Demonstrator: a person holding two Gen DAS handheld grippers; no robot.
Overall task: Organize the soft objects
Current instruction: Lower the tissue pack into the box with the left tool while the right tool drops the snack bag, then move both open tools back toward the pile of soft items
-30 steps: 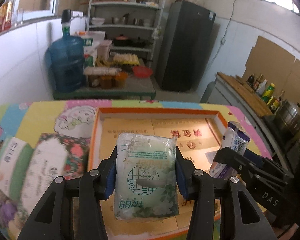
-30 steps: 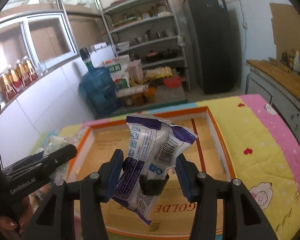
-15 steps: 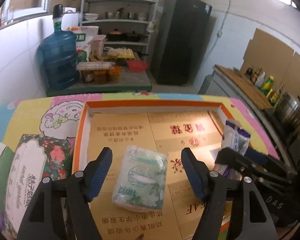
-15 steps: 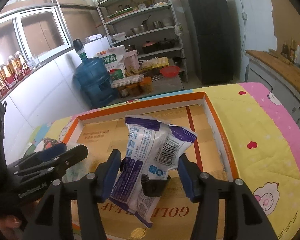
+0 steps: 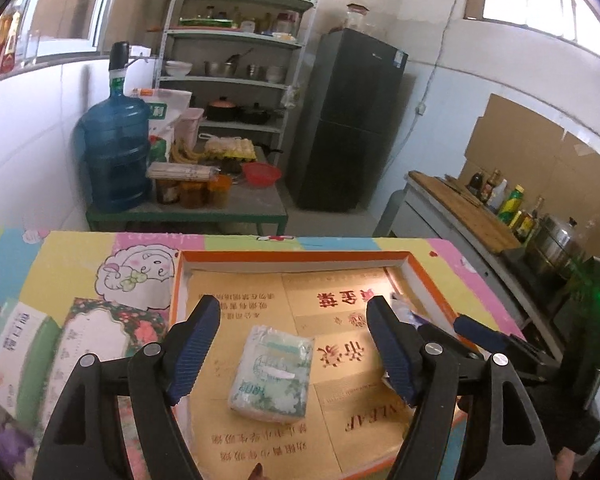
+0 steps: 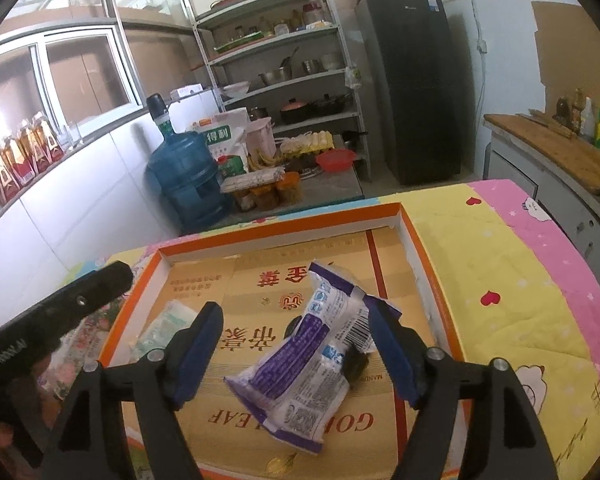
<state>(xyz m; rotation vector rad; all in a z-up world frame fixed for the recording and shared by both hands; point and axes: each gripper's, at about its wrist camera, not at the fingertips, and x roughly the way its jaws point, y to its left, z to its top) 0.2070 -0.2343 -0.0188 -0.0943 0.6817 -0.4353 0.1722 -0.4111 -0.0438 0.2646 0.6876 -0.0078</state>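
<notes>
Now we look at the green tissue pack (image 5: 271,374) first. It lies flat on the floor of the cardboard tray (image 5: 292,257), toward the tray's left side. Its long way runs from near us to far from us, leaning a little to the right at the far end. Our left hand-held gripper (image 5: 292,344) hangs right over it, with the pack straight ahead and below, in the middle of the gap. The jaws have just been opening and now stand very wide. The blue pads do not touch the pack, so this hand has hold of nothing.

The purple and white snack bag (image 6: 306,354) lies in the same tray, more to the right. Its long way goes on a slant, from near left up to far right. Our right hand-held gripper (image 6: 296,350) is over it, and its jaws have just been opening too. The bag sits between the pads. The left pad is well clear of it. The far corner of the bag is just beside the right pad, and we cannot tell if it touches. We think the bag has been let go.

So each hand is nearest to its own thing. More packs lie on the bright tabletop (image 5: 60,256) to the left of the tray, like the flowered pack (image 5: 96,340). Our left hand is the nearer one for those, we think.
</notes>
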